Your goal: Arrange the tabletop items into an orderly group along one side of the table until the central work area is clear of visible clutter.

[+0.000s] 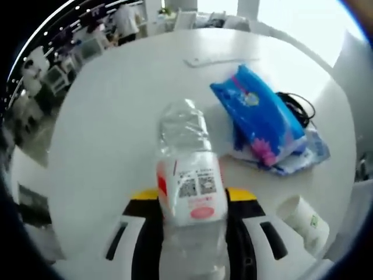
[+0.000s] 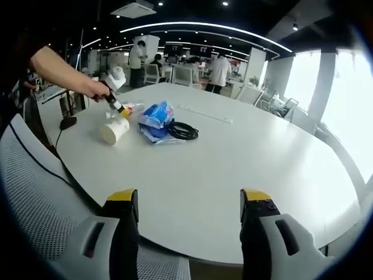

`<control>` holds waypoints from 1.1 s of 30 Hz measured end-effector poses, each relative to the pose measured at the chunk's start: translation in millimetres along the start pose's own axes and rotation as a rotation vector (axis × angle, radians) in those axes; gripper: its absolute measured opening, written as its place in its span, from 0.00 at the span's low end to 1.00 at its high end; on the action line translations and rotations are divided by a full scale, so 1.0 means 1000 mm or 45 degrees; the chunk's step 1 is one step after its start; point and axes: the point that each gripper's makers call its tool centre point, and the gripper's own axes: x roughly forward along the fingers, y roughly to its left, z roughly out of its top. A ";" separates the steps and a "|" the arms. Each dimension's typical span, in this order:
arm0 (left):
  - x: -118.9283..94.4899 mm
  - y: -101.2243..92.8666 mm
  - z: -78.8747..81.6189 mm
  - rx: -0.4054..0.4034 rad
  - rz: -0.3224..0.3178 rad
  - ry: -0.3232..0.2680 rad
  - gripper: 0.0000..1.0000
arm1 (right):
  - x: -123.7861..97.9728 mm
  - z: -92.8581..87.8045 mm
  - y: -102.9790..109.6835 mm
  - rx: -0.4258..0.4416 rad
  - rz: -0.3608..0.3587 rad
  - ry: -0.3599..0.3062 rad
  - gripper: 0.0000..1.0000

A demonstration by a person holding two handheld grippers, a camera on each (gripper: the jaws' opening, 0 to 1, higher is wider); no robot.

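Bottle (image 1: 189,175) before packet (image 1: 259,114); cup (image 1: 303,219) beside

Bottle label (image 1: 192,189): on the clear plastic bottle (image 1: 187,175) we see two QR codes and a red oval mark; we cannot read the fine print.
Blue packet (image 1: 259,114): we see a round emblem and pink markings, but no words we can read.
Paper cup (image 1: 303,219): we see a small green mark, too small to read.
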 end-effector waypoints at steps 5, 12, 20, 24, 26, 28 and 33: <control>-0.009 0.001 -0.003 0.032 -0.012 -0.002 0.37 | 0.000 0.001 0.001 0.000 -0.001 -0.009 0.71; -0.022 -0.006 -0.005 0.102 -0.044 -0.012 0.37 | 0.000 0.002 0.001 -0.010 -0.002 -0.016 0.75; -0.042 -0.012 -0.013 0.205 -0.062 -0.006 0.37 | -0.001 0.007 0.001 -0.050 -0.007 -0.040 0.78; -0.048 -0.013 -0.016 0.241 -0.062 -0.004 0.37 | 0.000 0.006 0.002 -0.068 -0.010 -0.031 0.80; -0.052 -0.014 -0.020 0.244 -0.069 -0.002 0.37 | -0.001 0.006 0.002 -0.068 -0.012 -0.030 0.83; -0.054 -0.015 -0.022 0.242 -0.073 0.002 0.37 | -0.001 0.006 0.001 -0.071 -0.014 -0.028 0.84; -0.060 -0.017 -0.027 0.239 -0.077 -0.002 0.37 | 0.000 0.006 0.003 -0.094 -0.003 -0.016 0.88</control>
